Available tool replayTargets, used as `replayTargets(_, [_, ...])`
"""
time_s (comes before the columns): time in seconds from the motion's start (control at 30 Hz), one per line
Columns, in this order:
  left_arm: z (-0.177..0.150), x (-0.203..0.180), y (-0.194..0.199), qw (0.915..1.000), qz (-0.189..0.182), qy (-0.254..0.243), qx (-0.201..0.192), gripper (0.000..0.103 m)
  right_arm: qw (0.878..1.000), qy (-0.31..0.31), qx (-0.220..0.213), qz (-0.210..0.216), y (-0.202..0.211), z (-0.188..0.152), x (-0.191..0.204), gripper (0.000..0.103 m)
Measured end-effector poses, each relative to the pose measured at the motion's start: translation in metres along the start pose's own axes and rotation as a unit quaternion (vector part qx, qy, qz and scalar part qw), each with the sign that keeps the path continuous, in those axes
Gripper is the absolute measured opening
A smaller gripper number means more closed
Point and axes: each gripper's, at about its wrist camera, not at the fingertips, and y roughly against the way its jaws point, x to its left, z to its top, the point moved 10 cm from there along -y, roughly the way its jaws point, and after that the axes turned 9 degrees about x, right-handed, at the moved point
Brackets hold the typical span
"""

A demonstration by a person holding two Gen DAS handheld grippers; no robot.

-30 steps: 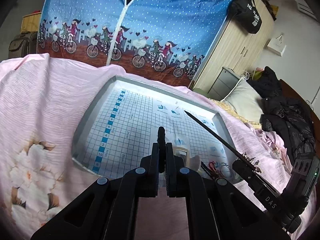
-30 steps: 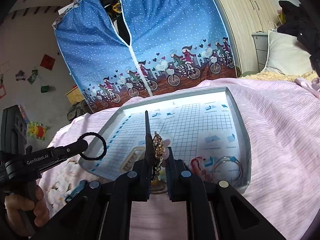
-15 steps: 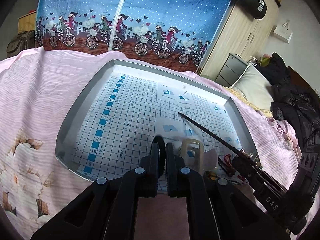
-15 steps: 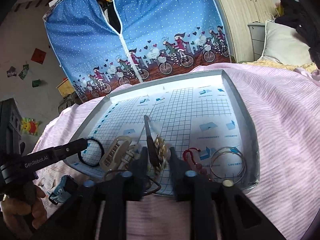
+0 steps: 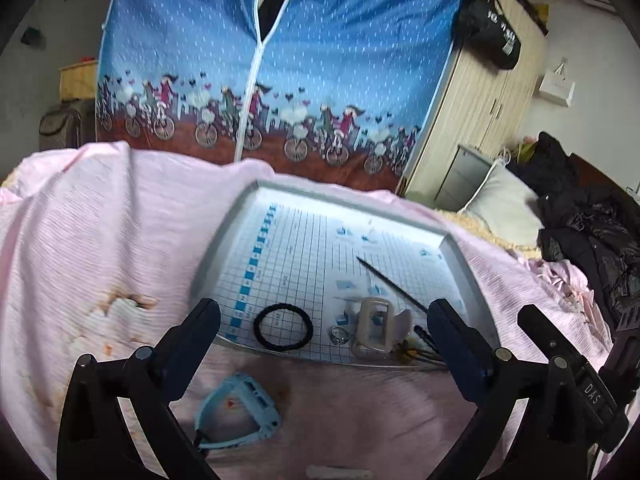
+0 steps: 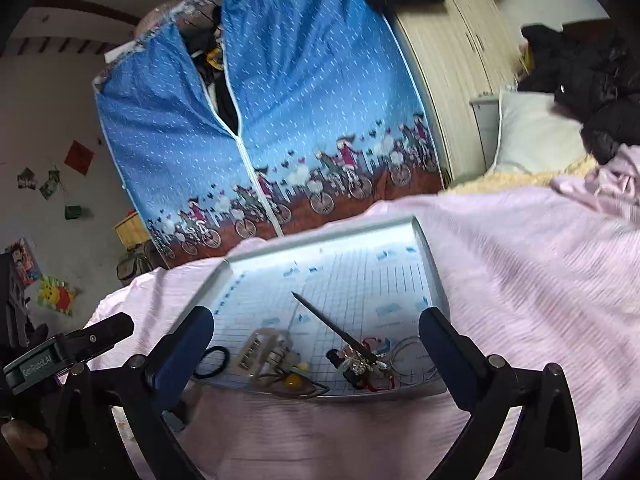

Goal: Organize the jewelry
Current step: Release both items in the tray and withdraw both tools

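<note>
Grey tray on pink bedspread, left wrist view: black hair tie and beige clip at near edge; left tool spread apart, empty. Right wrist view: ornamented hair stick lying on tray beside thin bangle, possibly two; right tool likewise apart.

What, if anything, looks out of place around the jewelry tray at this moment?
The light blue watch lies on the pink bedspread, outside the tray, while the black hair tie, beige clip and hair stick lie inside it.
</note>
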Motion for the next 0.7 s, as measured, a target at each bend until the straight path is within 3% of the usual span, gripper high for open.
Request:
replayTargets(0.23, [-0.008,0.001,0.064,0.9988,0.024,-0.025,-0.034,0.101,0.997,0.074,-0.020,-0.015,0.043,-0.005,0.041,0.103])
replayTargets(0.47, [-0.038,0.016,0.114,0.9973,0.038,-0.036,-0.051,0.101,0.995,0.088,-0.035,-0.020,0.083,-0.026,0.074,0.103])
replayTargets(0.6, [-0.067,0.031,0.125,0.9962,0.062,-0.045,-0.042,0.101,0.996,0.091,-0.018,-0.018,0.096,-0.055,0.086,0.103])
replayTargets(0.7, [-0.093,0.046,0.130,0.9967,0.071,-0.026,-0.030,0.101,0.995,0.102,0.011,-0.019,0.098,-0.077,0.094,0.103])
